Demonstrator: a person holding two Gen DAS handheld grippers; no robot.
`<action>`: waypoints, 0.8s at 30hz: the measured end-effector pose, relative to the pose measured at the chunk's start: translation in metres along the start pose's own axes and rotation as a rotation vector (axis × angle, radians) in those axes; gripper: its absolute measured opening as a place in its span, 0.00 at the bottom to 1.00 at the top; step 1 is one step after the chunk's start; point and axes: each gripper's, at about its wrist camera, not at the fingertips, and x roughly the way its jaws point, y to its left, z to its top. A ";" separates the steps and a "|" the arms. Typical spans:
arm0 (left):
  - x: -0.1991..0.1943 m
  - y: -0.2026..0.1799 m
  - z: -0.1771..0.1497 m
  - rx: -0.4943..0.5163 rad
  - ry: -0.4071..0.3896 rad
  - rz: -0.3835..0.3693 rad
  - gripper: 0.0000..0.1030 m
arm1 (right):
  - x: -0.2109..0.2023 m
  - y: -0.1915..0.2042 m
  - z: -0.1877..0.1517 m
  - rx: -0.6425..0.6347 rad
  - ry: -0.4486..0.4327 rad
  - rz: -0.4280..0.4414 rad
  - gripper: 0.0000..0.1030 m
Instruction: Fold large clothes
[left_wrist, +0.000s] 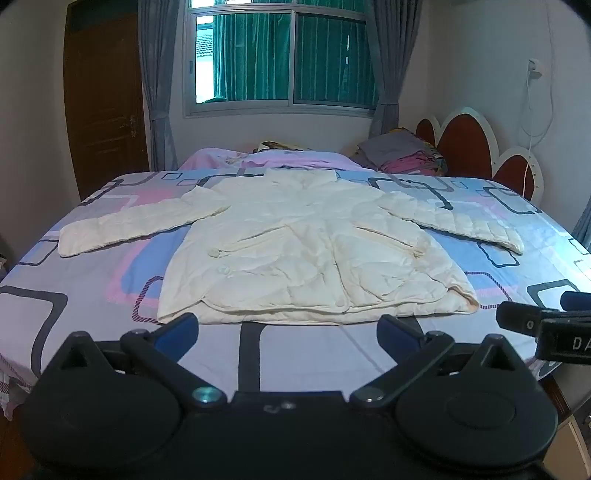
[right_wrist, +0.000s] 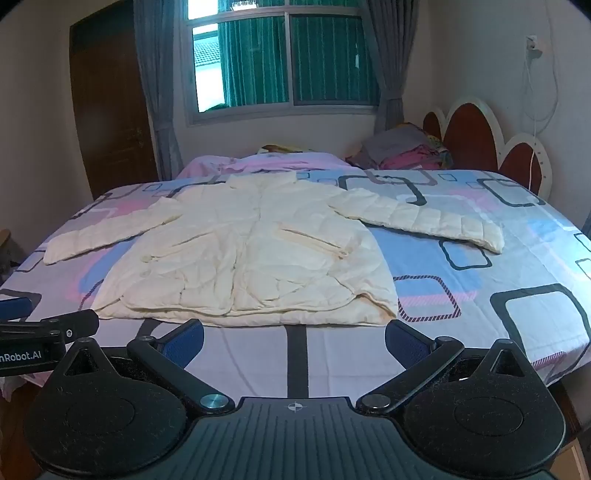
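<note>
A cream quilted jacket lies flat on the bed, front up, collar at the far side, both sleeves spread out to left and right. The right wrist view shows the same jacket a little left of centre. My left gripper hovers open just short of the jacket's near hem, with nothing between its blue pads. My right gripper is open too, near the hem's right part, and holds nothing. Each gripper's side shows in the other's view: the right gripper's finger at the right edge, the left gripper's finger at the left edge.
The bed carries a sheet patterned with pink, blue and grey squares. A pile of folded clothes sits at the far right by the red headboard. A wooden door and a curtained window are behind the bed.
</note>
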 end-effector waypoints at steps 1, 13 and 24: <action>0.000 0.000 0.000 0.000 -0.001 0.000 1.00 | -0.003 0.001 0.000 -0.001 -0.002 0.000 1.00; -0.001 0.000 -0.001 0.000 -0.003 0.002 1.00 | -0.006 0.003 0.002 0.000 -0.005 0.005 1.00; -0.002 0.000 -0.001 0.000 -0.008 0.004 1.00 | -0.006 0.004 0.002 0.001 -0.007 0.005 1.00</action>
